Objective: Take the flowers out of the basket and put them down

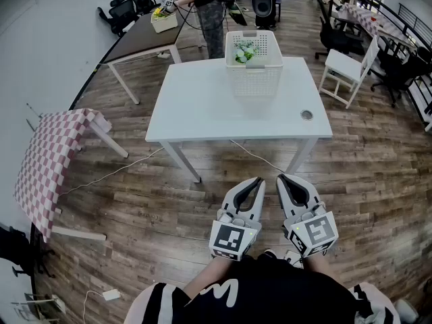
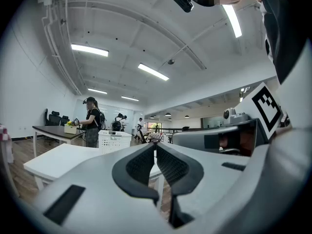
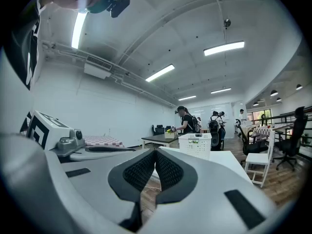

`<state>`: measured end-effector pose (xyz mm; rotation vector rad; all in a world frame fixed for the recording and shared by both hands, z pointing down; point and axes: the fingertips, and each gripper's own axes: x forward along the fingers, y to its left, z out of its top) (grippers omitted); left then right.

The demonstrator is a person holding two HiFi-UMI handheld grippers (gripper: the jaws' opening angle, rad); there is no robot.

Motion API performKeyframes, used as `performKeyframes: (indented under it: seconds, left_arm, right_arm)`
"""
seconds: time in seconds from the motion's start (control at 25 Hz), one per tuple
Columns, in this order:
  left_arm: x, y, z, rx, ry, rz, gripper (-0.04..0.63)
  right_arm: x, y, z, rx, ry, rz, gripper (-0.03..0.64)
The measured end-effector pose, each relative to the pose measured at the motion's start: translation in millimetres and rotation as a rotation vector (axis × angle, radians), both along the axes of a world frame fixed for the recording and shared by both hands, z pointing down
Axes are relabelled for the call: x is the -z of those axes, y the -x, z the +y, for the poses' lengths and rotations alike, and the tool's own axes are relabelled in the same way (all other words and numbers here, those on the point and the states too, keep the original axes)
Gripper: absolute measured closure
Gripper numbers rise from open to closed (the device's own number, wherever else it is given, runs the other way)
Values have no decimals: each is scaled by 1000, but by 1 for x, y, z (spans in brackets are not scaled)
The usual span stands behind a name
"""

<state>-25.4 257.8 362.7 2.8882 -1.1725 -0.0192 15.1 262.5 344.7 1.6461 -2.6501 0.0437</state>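
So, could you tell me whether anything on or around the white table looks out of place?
Nothing much stands out: the basket stands upright on the white table with the flowers inside. Only a loose cable trails across the floor under the table.

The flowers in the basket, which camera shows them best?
The head view: it looks down into the white basket, so the flowers show inside, toward its left. The right gripper view shows only a speck of green at the rim; the left gripper view shows just the basket's side.
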Motion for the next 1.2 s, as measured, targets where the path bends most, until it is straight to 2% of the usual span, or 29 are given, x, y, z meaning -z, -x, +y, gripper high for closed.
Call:
performKeyframes:
  seconds: [0.48, 0.64, 0.96, 1.2]
  left_arm:
    - [-5, -5, 1, -33, 9, -3, 578]
    - [-6, -2, 0, -46, 19, 7, 578]
    - [-8, 22, -7, -65, 42, 36, 578]
    - [-9, 44, -5, -97, 38, 34, 578]
  right_arm:
    - [-7, 7, -2, 22, 24, 11, 600]
    - [-8, 14, -3, 52, 45, -39, 600]
    - [-1, 38, -8, 62, 21, -72, 600]
    - [0, 59, -7, 22, 6, -65, 600]
